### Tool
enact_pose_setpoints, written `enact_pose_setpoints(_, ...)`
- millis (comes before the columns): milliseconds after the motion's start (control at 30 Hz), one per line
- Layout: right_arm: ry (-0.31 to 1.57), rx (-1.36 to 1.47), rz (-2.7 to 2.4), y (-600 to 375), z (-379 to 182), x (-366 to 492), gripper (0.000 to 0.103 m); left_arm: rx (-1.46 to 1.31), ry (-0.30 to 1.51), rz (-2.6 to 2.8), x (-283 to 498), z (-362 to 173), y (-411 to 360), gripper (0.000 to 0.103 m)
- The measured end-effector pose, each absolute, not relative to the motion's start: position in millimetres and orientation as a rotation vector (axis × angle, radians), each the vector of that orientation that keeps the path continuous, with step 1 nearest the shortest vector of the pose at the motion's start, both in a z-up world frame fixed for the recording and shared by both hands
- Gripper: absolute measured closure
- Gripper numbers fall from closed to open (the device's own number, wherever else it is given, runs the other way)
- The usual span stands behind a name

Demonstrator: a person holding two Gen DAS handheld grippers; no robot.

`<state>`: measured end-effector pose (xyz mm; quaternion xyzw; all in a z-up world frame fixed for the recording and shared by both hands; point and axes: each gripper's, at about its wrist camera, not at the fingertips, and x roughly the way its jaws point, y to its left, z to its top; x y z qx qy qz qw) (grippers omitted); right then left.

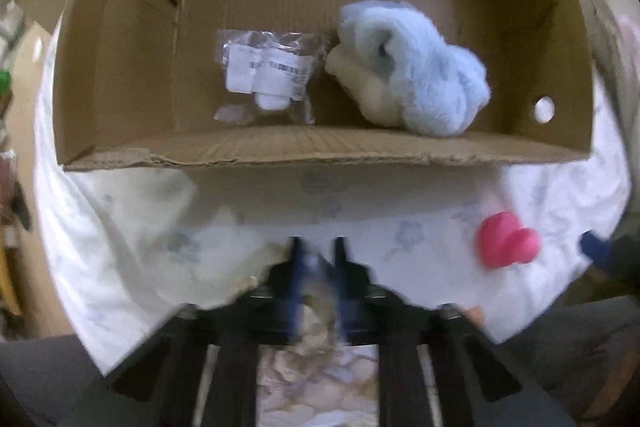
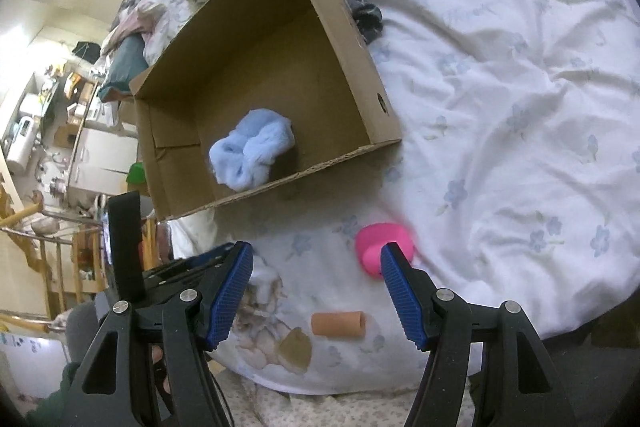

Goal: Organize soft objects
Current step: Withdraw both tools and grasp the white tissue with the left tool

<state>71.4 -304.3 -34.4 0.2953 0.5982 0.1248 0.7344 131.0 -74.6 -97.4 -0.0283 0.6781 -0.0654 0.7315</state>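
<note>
Right gripper [image 2: 316, 259] showing black triangular arms with cut-outs, round silver screws, ribbed blue finger pads [image 2: 230, 297], left gripper [image 1: 317, 251] appearing blurred (same black and blue)

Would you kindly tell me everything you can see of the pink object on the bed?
The pink object is a small, smooth, matte piece that looks soft. It has a wide rounded part joined to a narrower one. It lies on the white flowered bedsheet, outside the cardboard box, near its front right corner. The right gripper, jaws open, hovers near it; contact is unclear.
</note>
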Motion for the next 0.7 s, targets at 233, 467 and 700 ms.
enact_pose_setpoints(233, 1.332, 0.713, 0.26, -313, -43, 73, 0.033, -0.046, 1.504, -0.157, 129, -91, -79, 0.093)
enact_pose_setpoints(467, 1.335, 0.702, 0.262, -311, -44, 75, 0.033, -0.028, 1.509, -0.145, 125, -89, -92, 0.045)
enact_pose_setpoints(700, 1.339, 0.714, 0.267, -309, -45, 77, 0.033, 0.107, 1.526, -0.155, 119, -105, -122, 0.052)
